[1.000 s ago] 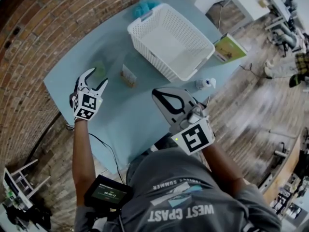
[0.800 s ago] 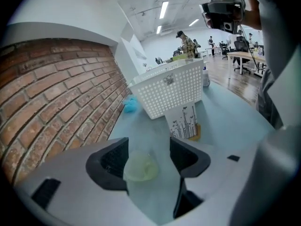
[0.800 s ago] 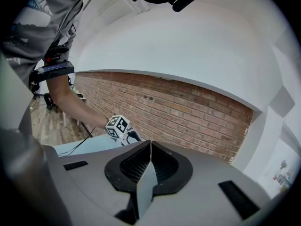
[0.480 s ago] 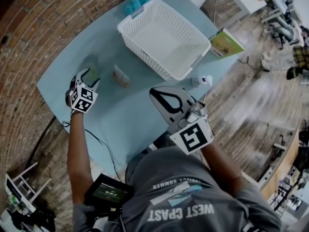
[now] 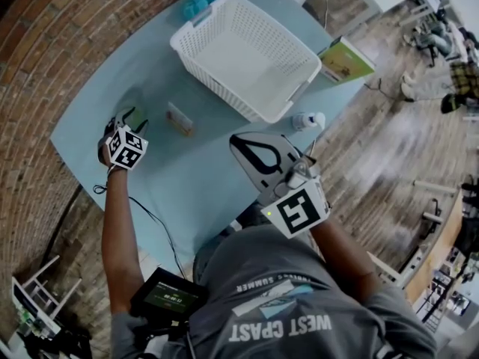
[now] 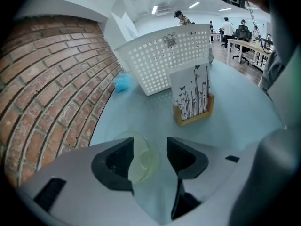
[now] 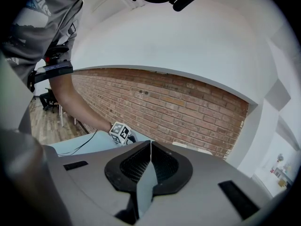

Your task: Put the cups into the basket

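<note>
Left gripper (image 6: 150,150) is shown poised over a pale translucent cup (image 6: 141,160), which is seen between jaws that are spread wide and have just been closing slightly; no pad is pressed on it. This cup is set on the blue table (image 5: 187,185), well apart from the white basket (image 6: 164,55). A patterned cup (image 6: 192,98) is placed between it and the basket. Right gripper (image 7: 150,147) is held farther from the basket, jaws closed together on nothing.
</note>
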Demonstrator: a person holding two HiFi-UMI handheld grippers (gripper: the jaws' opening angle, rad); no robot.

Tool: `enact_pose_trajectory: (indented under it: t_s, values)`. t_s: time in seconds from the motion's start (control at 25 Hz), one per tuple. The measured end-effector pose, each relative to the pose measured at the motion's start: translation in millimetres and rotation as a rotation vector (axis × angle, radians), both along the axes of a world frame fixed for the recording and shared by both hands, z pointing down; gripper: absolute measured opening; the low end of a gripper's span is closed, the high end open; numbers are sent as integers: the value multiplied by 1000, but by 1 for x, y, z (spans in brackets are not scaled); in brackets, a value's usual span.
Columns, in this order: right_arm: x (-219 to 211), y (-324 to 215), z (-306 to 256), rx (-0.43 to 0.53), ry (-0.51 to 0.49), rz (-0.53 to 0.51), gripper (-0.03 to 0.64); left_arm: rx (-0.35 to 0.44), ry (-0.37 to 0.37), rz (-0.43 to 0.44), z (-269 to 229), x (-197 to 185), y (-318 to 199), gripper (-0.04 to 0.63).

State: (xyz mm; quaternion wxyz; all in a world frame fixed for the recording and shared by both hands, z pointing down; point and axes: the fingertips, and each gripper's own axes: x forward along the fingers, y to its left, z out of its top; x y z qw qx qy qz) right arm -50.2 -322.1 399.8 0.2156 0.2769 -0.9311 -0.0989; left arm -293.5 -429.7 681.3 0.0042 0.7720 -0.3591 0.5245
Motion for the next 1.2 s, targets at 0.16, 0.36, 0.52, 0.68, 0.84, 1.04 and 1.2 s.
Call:
enact_pose_trajectory:
  t_s: [0.16, 0.36, 0.52, 0.68, 0.84, 1.04, 1.2]
  values:
    - [2, -1, 2, -6, 2, 8, 14, -7, -22, -19, 5, -6, -1, 143]
    - [3, -2, 2, -6, -1, 11, 14, -5, -43, -18, 5, -7, -3, 80]
    - [4, -1, 3, -6, -3, 13, 14, -17, -56, 2, 5, -5, 1, 63]
    - [4, 0, 3, -6, -7, 12, 14, -21, -58, 25, 0, -1, 6, 51]
    - [2, 1, 2, -8, -17, 8, 14, -9, -46, 34, -12, 3, 10, 40]
    - [-2, 5, 0, -6, -35, 3, 14, 34, -37, 52, -41, 9, 14, 20]
    - [-4, 8, -2, -2, -45, 1, 14, 69, -19, 66, -68, 16, 12, 20]
